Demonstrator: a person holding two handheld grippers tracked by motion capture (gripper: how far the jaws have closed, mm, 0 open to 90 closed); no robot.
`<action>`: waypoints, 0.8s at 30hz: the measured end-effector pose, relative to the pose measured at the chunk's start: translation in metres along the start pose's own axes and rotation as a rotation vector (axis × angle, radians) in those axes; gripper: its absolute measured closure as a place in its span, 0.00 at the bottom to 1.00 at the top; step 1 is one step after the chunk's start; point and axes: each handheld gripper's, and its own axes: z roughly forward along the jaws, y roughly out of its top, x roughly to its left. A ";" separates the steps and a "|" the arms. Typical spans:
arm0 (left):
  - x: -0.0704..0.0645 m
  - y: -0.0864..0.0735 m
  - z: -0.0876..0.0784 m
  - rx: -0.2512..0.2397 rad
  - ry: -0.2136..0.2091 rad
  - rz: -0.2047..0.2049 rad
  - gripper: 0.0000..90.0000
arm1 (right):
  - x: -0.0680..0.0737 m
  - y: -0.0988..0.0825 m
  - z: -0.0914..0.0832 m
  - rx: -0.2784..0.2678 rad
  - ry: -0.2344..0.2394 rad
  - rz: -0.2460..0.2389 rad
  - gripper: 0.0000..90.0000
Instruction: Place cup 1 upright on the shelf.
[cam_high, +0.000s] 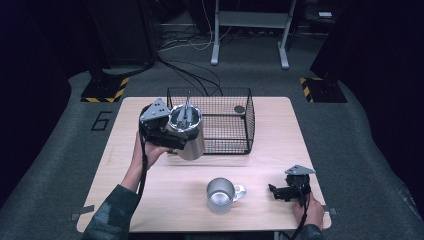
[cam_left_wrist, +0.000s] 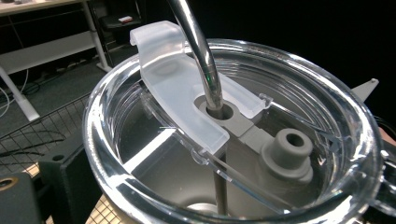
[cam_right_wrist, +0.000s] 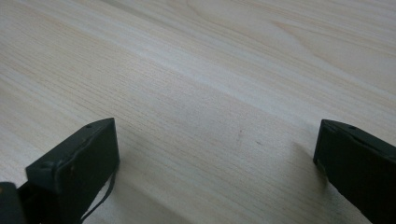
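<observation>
1. My left forearm runs up from the bottom edge of the high view, sleeve over the near left part of the table, and my left hand is raised off the wood with the wrist bent toward the wire basket.

2. My left gripper has hold of the steel tumbler; its jaws are closed against the tumbler's side just under the rim, and the tumbler hangs in the air, tilted slightly, just in front of the basket's near left corner.

3. In the left gripper view I look straight down into the tumbler through its clear lid. A metal straw passes through the hole in the lid's frosted slider, and a grey stopper sits beside it.

4. My right hand rests low at the near right corner of the table, forearm barely entering from the bottom.

5. My right gripper lies close over the table top, pointing left. In the right gripper view its two black jaws stand wide apart with bare wood between them; it holds nothing.

6. The glass mug stands upright on the table near the front, handle turned toward my right gripper, which is near it but apart.

7. A small dark round object lies inside the basket at its far right.
</observation>
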 end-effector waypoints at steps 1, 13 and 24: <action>0.000 0.000 0.000 0.000 0.000 0.000 0.04 | 0.000 0.000 0.000 0.000 0.000 0.000 0.00; 0.014 0.009 0.010 -0.006 0.041 -0.008 0.04 | 0.000 0.000 0.000 -0.001 0.000 0.000 0.00; 0.024 0.015 0.022 0.005 0.071 -0.011 0.04 | 0.000 0.000 0.000 -0.001 0.000 0.000 0.00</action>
